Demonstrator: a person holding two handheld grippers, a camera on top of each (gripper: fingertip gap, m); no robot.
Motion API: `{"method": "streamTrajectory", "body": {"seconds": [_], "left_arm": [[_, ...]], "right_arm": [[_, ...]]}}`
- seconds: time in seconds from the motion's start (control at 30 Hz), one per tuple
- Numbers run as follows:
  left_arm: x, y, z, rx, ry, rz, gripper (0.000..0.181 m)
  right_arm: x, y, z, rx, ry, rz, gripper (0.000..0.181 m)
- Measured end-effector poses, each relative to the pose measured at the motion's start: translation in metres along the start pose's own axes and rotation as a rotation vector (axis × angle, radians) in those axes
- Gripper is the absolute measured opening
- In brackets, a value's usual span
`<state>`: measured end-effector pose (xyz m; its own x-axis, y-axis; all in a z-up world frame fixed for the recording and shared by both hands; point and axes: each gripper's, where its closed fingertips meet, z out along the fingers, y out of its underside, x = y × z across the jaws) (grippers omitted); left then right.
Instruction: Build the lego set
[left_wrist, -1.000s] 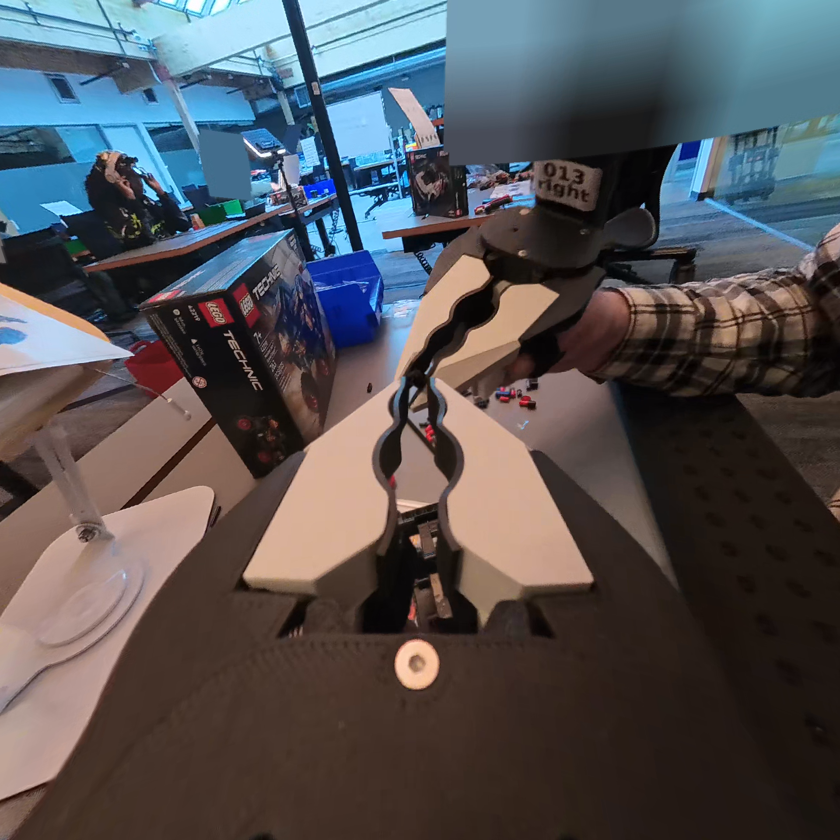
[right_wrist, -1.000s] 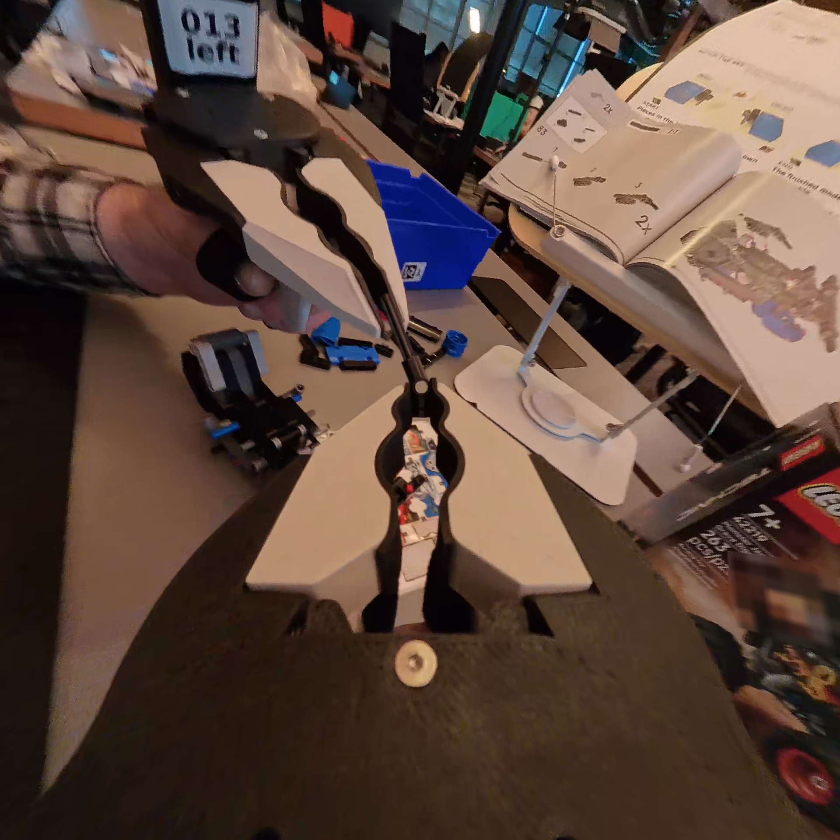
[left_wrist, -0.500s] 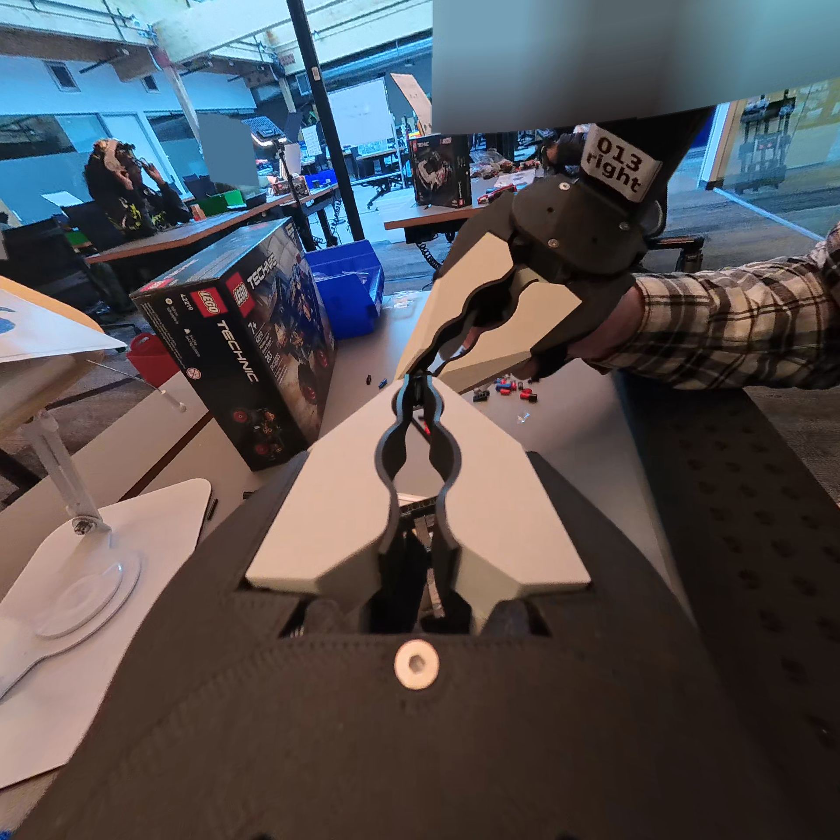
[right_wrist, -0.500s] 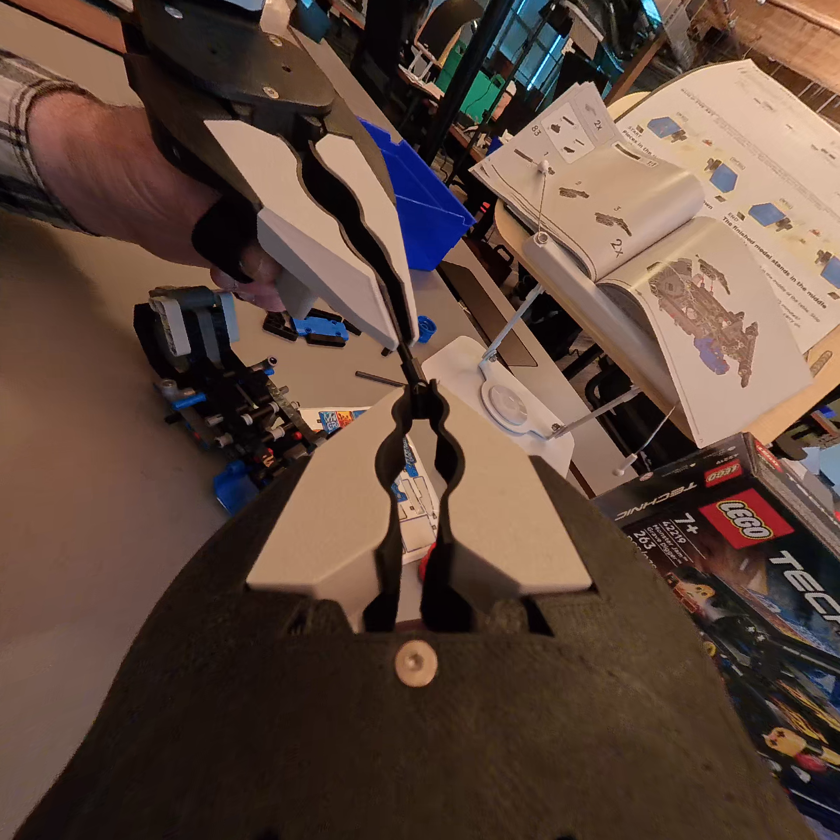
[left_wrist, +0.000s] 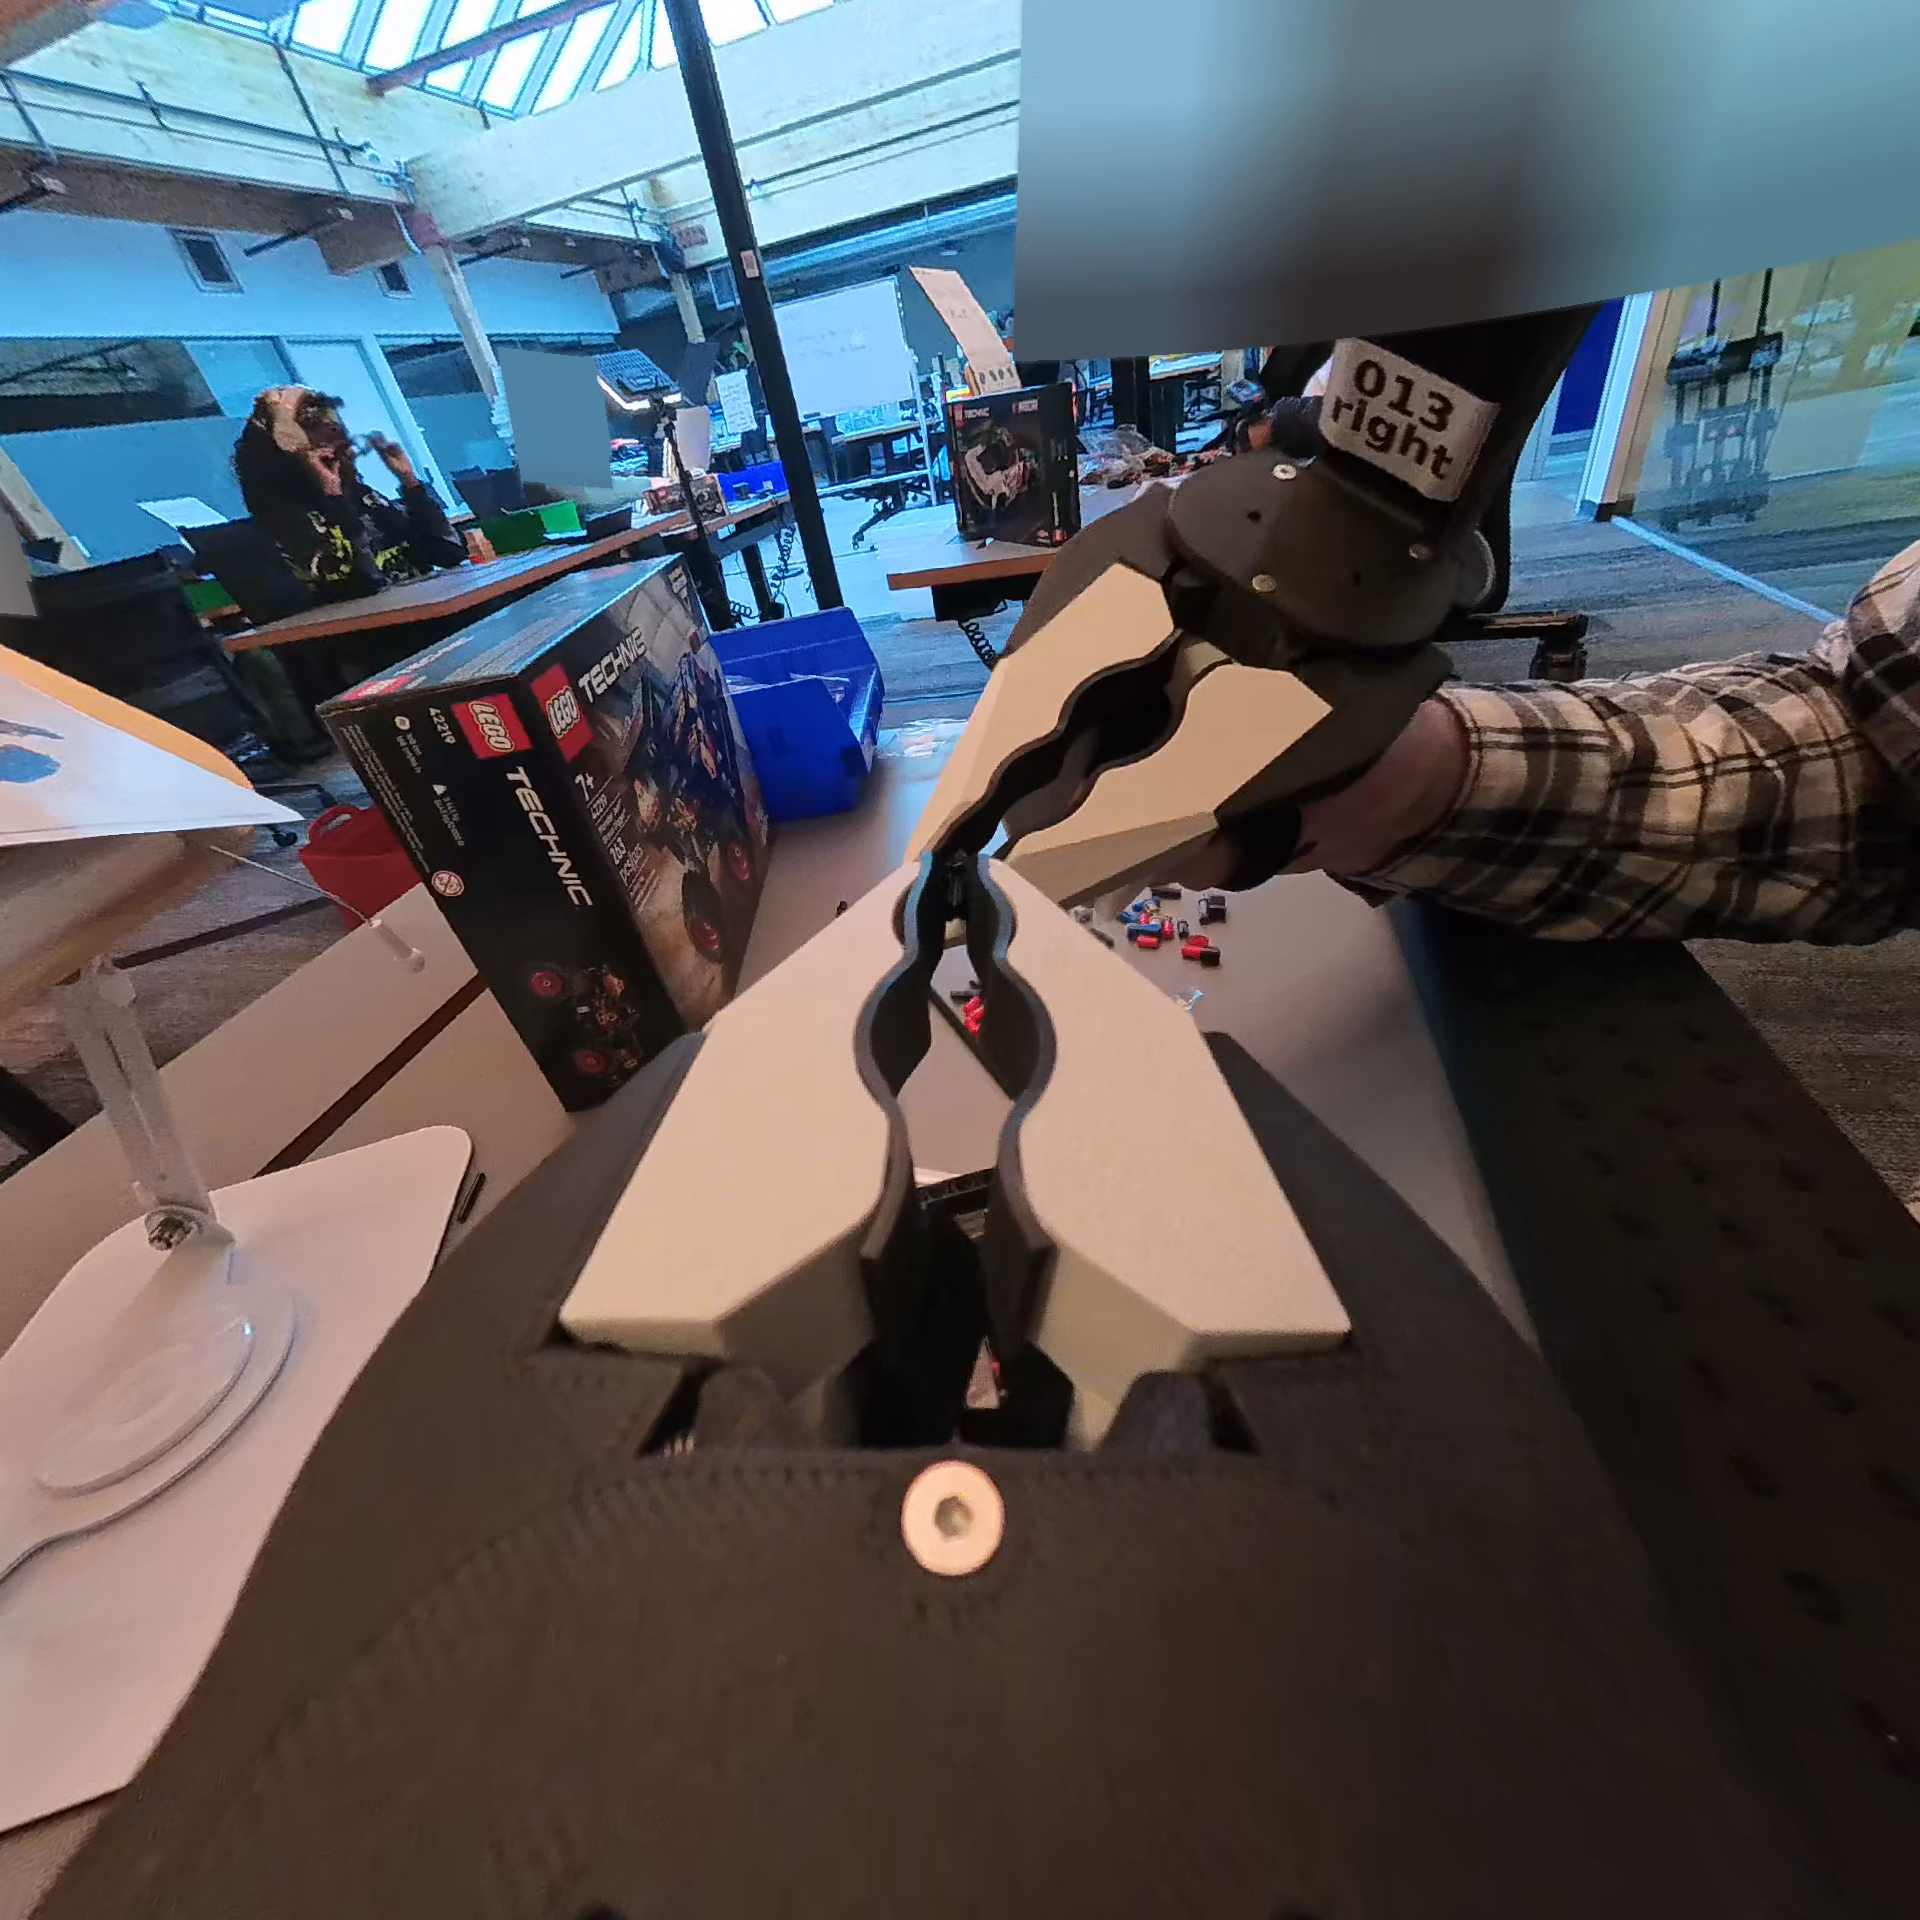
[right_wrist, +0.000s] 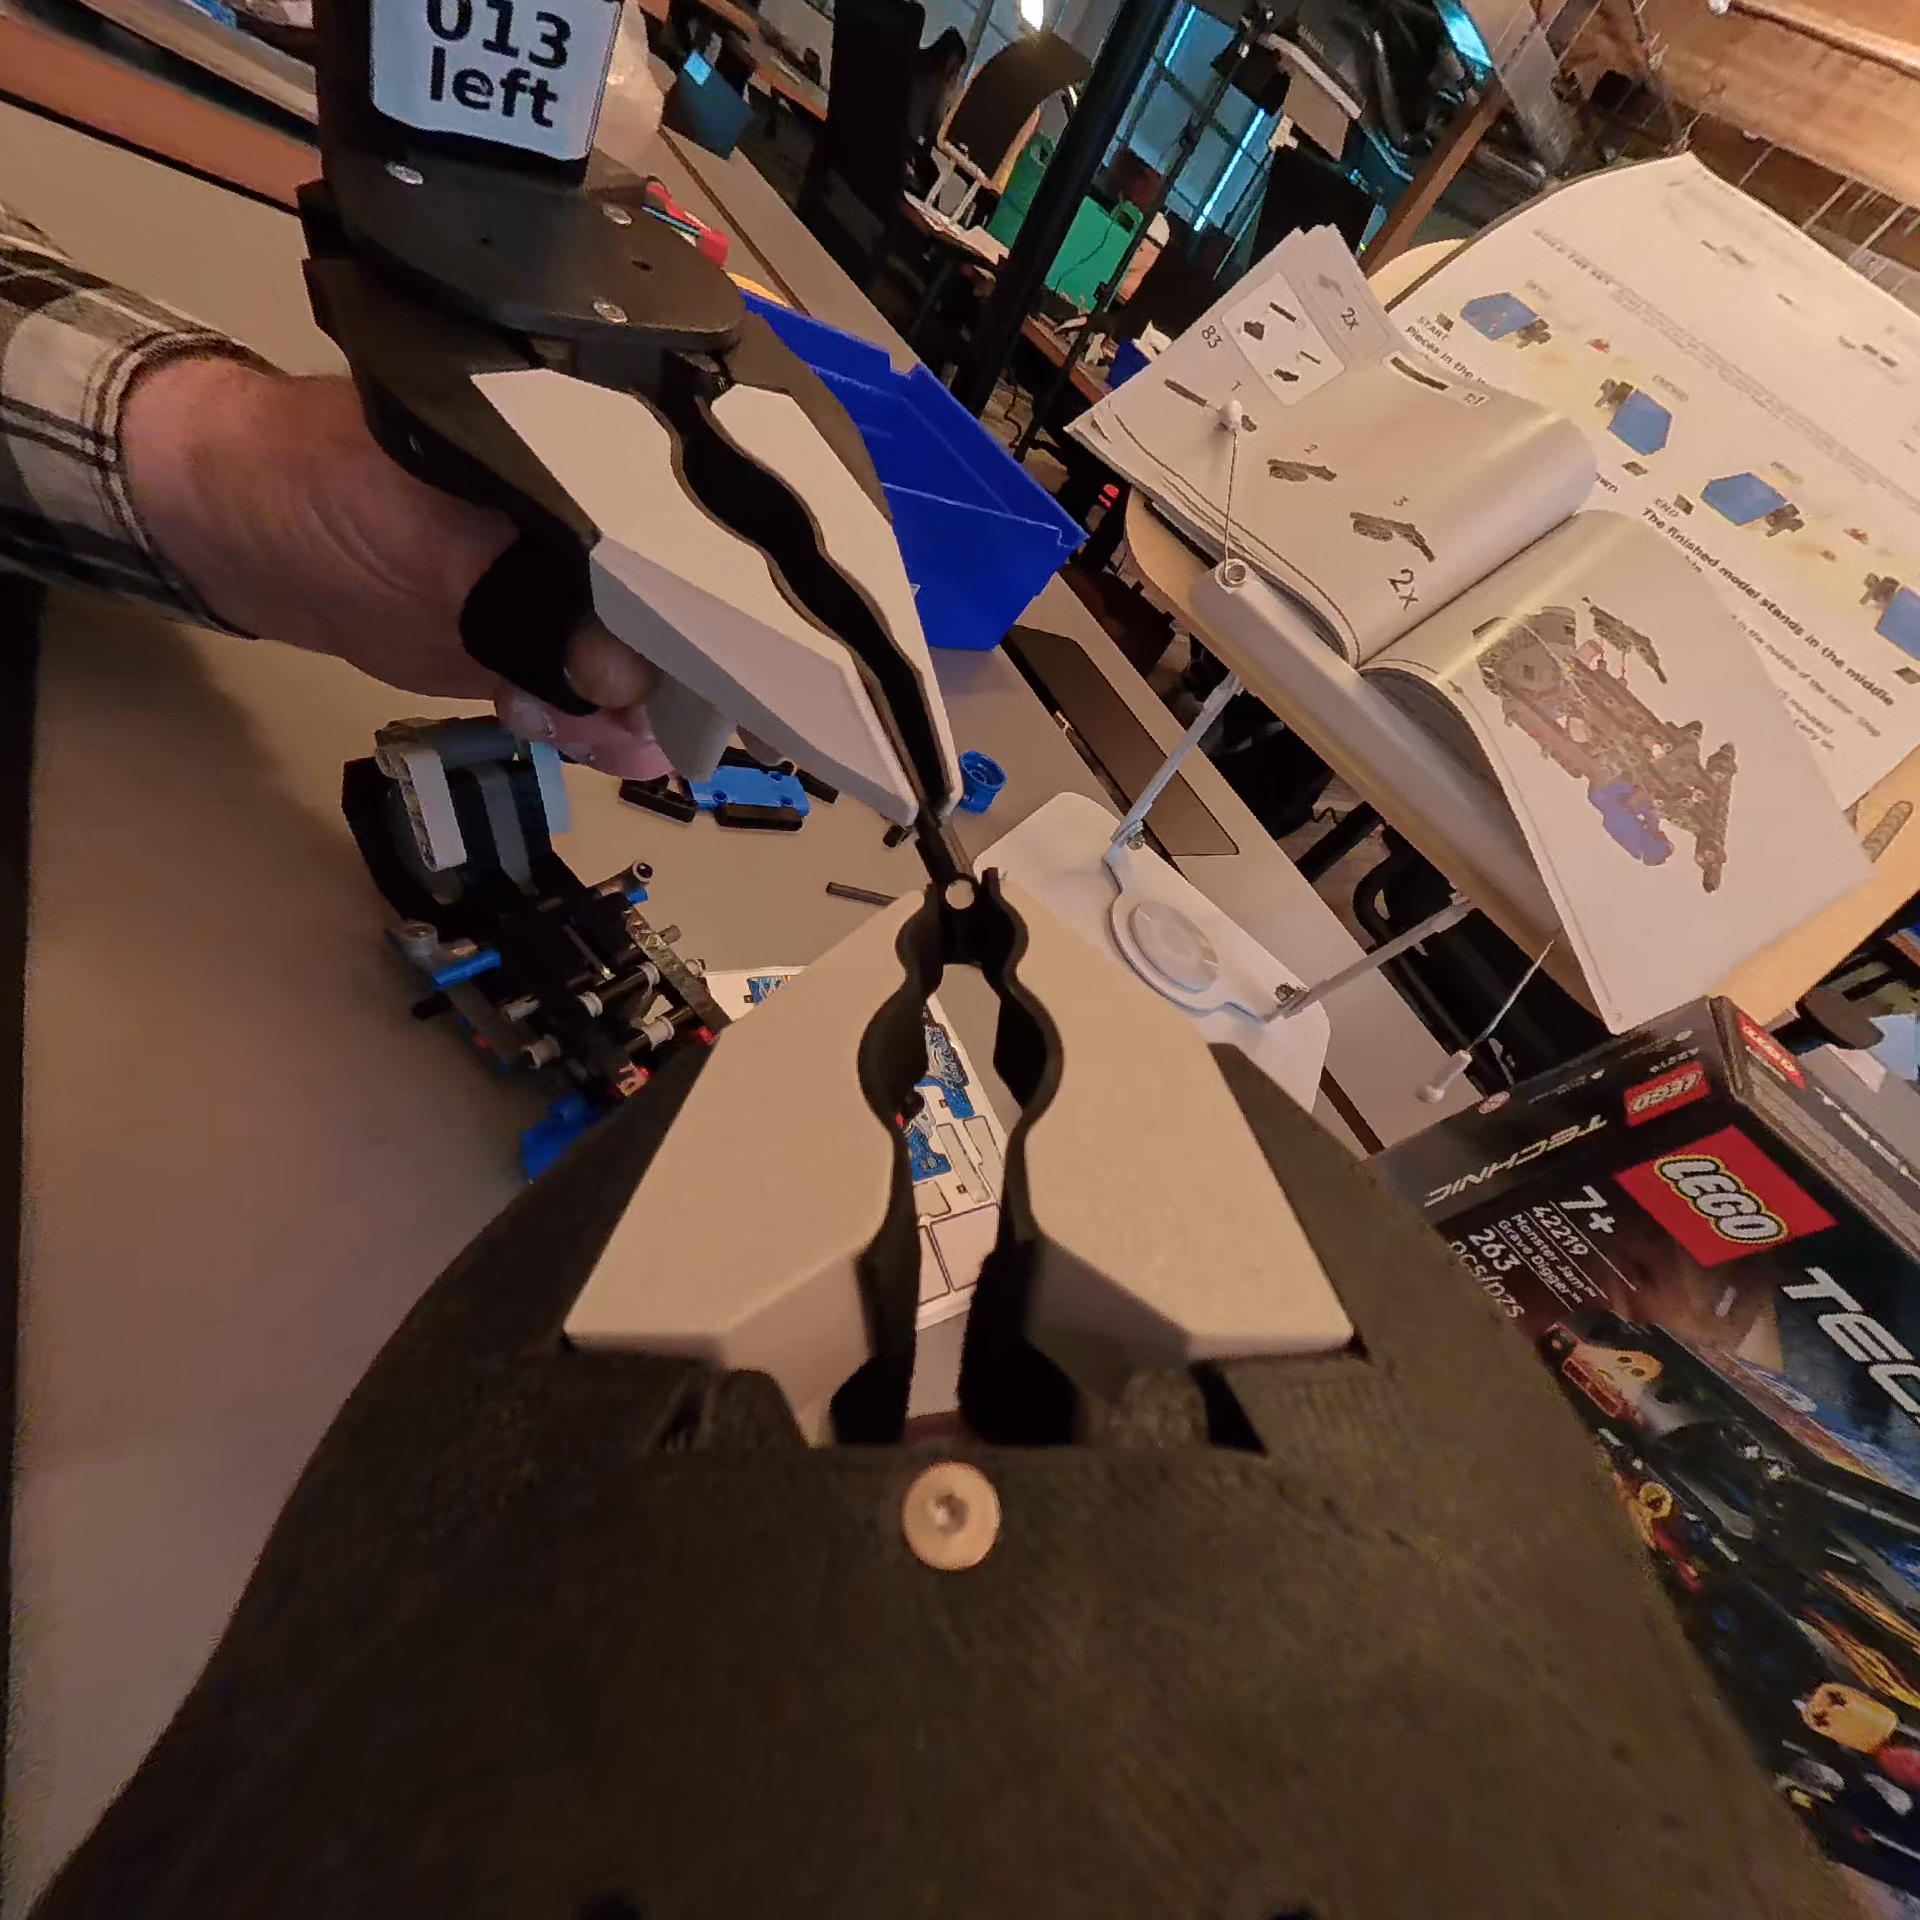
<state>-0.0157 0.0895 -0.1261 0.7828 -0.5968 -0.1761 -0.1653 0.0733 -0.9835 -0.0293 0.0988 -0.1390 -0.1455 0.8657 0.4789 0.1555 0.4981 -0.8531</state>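
**Two tools meet tip to tip over a scattered build**

The pale grey table (right_wrist: 208, 1039) carries everything within easy reach, which I judge is why the work happens in the air just above it; the open paper instruction booklet (right_wrist: 1507, 623) sits tilted on a white stand (right_wrist: 1164, 935) so its pages face the builder; the black printed cardboard set box (left_wrist: 582, 831) stands upright near the table's edge, out of the working area; a blue plastic bin (right_wrist: 956, 520) waits behind. The half-built black and blue model chassis (right_wrist: 520, 935) lies on the table below the left tool (right_wrist: 930, 821), with a white and blue sticker sheet (right_wrist: 935, 1101) just beside it and loose red and blue pins (left_wrist: 1164, 925) farther off. The right tool (right_wrist: 961, 904) is clenched on a small black connector piece (right_wrist: 961, 899); the left tool is clenched on a thin black axle (right_wrist: 935, 852), angled down so its end meets the connector; both are held raised, presumably to line up axle and hole for pushing together.
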Motion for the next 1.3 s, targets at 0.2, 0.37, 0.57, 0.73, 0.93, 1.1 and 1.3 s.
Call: {"method": "streamTrajectory", "body": {"seconds": [0.2, 0.37, 0.57, 0.73, 0.93, 1.1, 1.3], "left_arm": [[-0.001, 0.000, 0.001, -0.017, 0.030, -0.022, 0.002], [-0.004, -0.002, -0.005, -0.060, 0.012, 0.017, 0.003], [-0.004, 0.002, -0.017, -0.089, -0.008, 0.036, 0.002], [-0.009, 0.003, -0.030, -0.077, -0.053, 0.057, 0.001], [-0.023, -0.004, -0.047, -0.020, -0.117, 0.056, 0.000], [-0.037, -0.006, -0.059, 0.018, -0.169, 0.043, 0.000], [-0.046, 0.004, -0.064, 0.020, -0.177, 0.007, 0.000]], "right_arm": [[0.001, 0.003, 0.001, 0.008, -0.015, -0.003, 0.005], [0.008, 0.005, -0.002, 0.004, 0.005, -0.005, 0.005], [0.001, 0.001, 0.005, -0.023, 0.003, -0.072, 0.005], [-0.003, -0.006, 0.016, -0.052, -0.020, -0.083, 0.005], [0.000, -0.022, 0.034, -0.052, -0.050, -0.059, 0.010], [-0.002, -0.028, 0.050, -0.049, -0.073, -0.043, 0.012], [-0.004, -0.018, 0.059, -0.056, -0.079, 0.003, 0.007]]}}
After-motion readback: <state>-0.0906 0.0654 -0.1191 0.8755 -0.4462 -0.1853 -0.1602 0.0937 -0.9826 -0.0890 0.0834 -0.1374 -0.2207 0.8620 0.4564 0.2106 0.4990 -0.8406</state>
